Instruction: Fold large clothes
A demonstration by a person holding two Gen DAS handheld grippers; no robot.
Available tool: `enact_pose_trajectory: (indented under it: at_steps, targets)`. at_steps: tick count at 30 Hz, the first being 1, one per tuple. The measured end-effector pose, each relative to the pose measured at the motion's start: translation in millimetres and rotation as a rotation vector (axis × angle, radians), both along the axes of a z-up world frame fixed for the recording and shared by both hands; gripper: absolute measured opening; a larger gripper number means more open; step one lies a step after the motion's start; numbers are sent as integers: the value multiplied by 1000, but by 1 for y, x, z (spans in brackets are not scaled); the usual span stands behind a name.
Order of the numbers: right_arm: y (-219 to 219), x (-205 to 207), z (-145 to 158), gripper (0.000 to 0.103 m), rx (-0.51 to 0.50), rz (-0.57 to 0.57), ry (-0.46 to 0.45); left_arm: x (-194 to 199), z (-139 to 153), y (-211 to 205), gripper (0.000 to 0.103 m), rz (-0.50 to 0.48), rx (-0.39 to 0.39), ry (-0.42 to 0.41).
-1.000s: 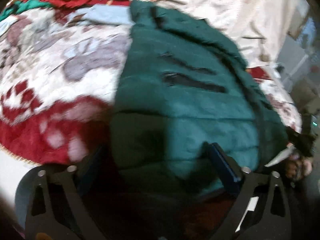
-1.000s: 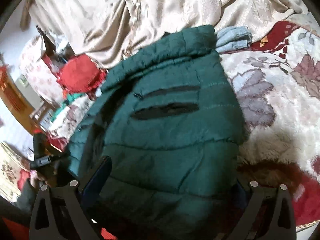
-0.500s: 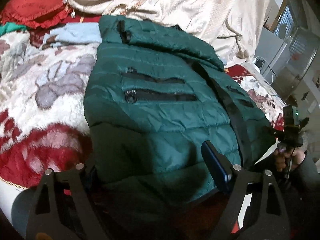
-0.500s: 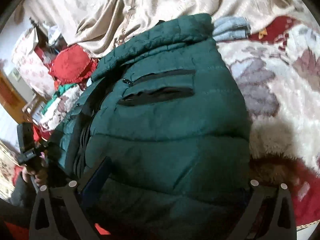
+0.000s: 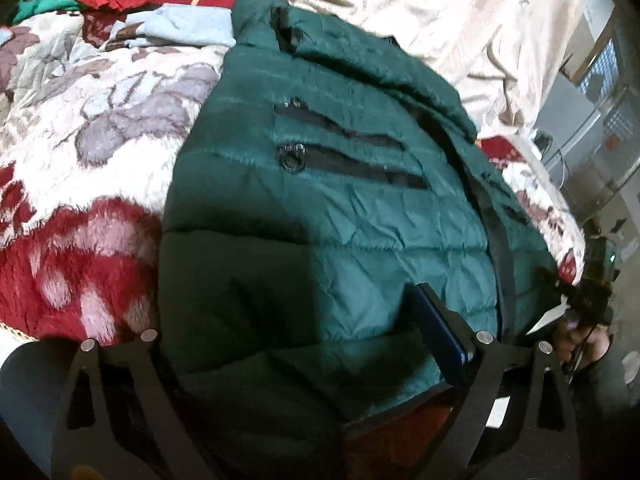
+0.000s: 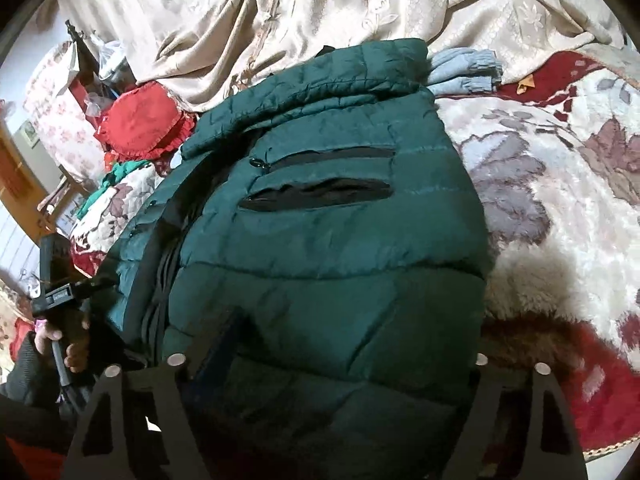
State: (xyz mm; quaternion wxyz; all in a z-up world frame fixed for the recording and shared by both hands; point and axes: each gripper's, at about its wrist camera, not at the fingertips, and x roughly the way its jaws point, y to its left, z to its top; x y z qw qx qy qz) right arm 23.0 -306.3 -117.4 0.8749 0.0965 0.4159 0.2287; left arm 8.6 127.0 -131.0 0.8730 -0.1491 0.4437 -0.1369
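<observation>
A dark green quilted puffer jacket [image 5: 344, 216] lies spread on a floral bed blanket, collar at the far end, two black zip pockets showing; it also fills the right wrist view [image 6: 332, 256]. My left gripper [image 5: 304, 332] is wide open at the jacket's near hem, its blue-padded right finger [image 5: 438, 328] resting on the fabric, the left finger hidden under it. My right gripper [image 6: 328, 344] is also wide open over the near hem, its left finger [image 6: 224, 340] on the fabric, the right one hidden.
The red, white and grey floral blanket [image 5: 92, 152] covers the bed. A folded light blue garment [image 6: 464, 72] lies beside the collar. A beige quilt [image 6: 320, 12] is bunched behind. A red cushion [image 6: 140, 120] sits far left. Furniture stands beyond the bed edge [image 5: 580, 120].
Both cameras have shifted slightly over the jacket's hem. The jacket itself lies as before, and both grippers stay wide open.
</observation>
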Motion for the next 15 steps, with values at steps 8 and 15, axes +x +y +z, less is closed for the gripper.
enact_pose_trajectory:
  at_steps: [8, 15]
  targets:
    - [-7, -5, 4, 56, 48, -36, -45, 1, -2, -13, 100, -23, 97, 6]
    - [-11, -11, 22, 55, 218, 33, -114, -19, 22, -5, 73, -47, 5, -148]
